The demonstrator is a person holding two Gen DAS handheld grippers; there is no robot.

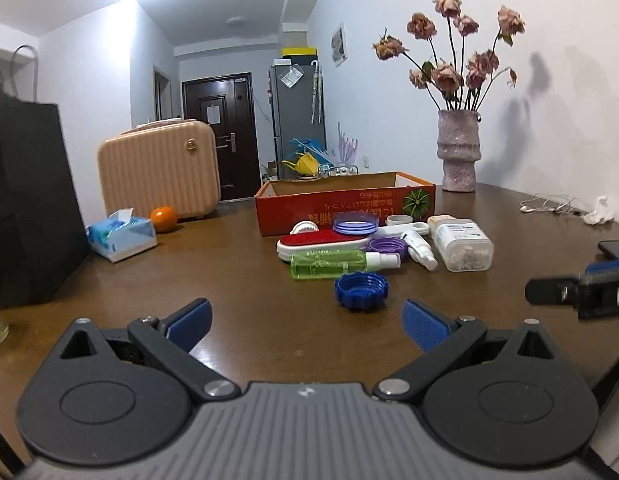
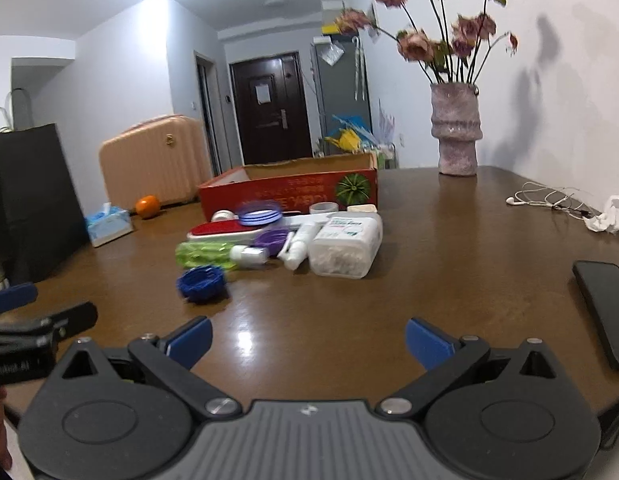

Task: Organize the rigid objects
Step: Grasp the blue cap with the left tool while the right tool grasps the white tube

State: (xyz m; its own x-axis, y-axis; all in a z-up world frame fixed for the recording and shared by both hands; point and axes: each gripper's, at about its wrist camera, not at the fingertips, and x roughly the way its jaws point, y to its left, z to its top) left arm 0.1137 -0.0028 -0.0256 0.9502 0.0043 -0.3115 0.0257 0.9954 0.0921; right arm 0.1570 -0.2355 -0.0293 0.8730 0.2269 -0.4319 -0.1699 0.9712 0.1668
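Observation:
A pile of small items lies on the brown table before a red cardboard box (image 1: 345, 204) (image 2: 287, 194): a blue ridged lid (image 1: 361, 286) (image 2: 200, 283), a green spray bottle (image 1: 329, 264) (image 2: 205, 254), a red-topped white brush (image 1: 321, 240) (image 2: 225, 232), a purple lid (image 1: 385, 246) (image 2: 271, 239), a clear blue-rimmed lid (image 1: 355, 222) (image 2: 257, 213), a small white tube (image 1: 419, 248) (image 2: 299, 242) and a clear cotton-swab box (image 1: 461, 242) (image 2: 345, 246). My left gripper (image 1: 307, 326) is open and empty, just short of the blue lid. My right gripper (image 2: 307, 340) is open and empty over bare table.
A vase of dried roses (image 1: 457, 152) (image 2: 455, 132) stands at the back right. A beige case (image 1: 159, 168), an orange (image 1: 163, 218), a tissue pack (image 1: 121, 234) and a black bag (image 1: 29, 200) stand at left. A phone (image 2: 605, 308), earphones (image 2: 545, 198) and crumpled paper (image 2: 607, 214) lie right.

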